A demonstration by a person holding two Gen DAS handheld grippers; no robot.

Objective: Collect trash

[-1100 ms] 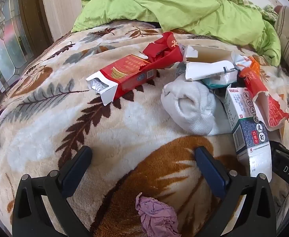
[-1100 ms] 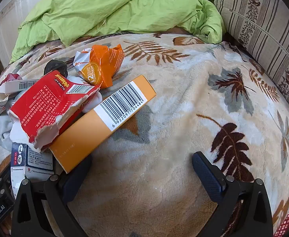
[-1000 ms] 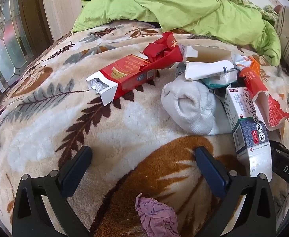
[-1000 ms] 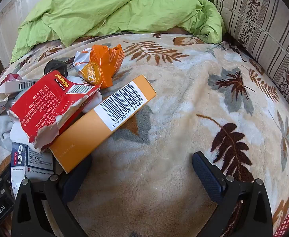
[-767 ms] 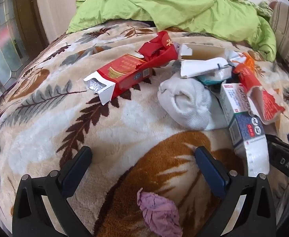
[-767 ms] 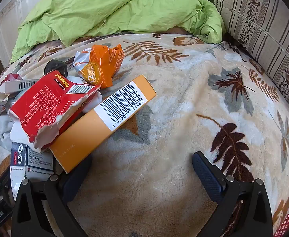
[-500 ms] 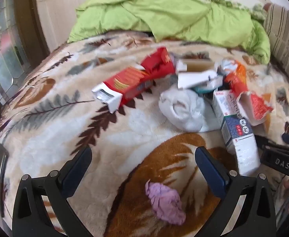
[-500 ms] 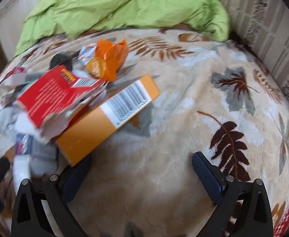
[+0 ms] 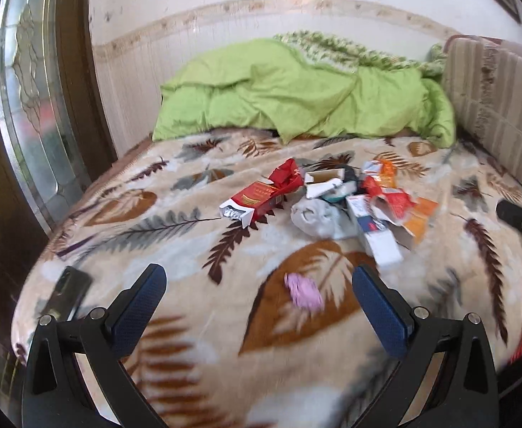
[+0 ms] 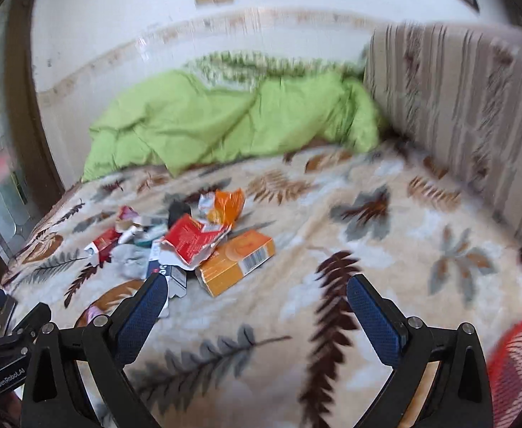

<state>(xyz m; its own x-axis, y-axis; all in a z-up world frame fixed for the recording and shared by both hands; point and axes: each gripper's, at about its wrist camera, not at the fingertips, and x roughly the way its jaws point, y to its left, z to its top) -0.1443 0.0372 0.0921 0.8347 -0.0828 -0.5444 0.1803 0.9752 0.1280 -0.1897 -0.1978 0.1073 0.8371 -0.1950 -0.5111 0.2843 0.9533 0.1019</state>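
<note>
The left gripper [image 9: 259, 299] is held above the near part of a leaf-patterned blanket [image 9: 175, 235], its jaws spread wide with nothing between them; a crumpled pink scrap [image 9: 303, 290] is seen on the blanket just ahead of the gap. The right gripper [image 10: 257, 301] is likewise spread and empty. The trash is gathered in a pile at the middle of the bed: a red carton [image 9: 255, 201] lies at its left edge, a white sock [image 9: 314, 217] beside it, a torn red wrapper [image 10: 193, 240] partly over an orange box [image 10: 236, 262], and an orange packet [image 10: 227, 207] behind these; smaller items in the pile are blurred and perhaps boxes. A green quilt [image 9: 296, 96] is heaped at the far end; a striped cushion [image 10: 457, 103] is set along the right side; a dark flat object [image 9: 69, 290] lies near the left edge.
</note>
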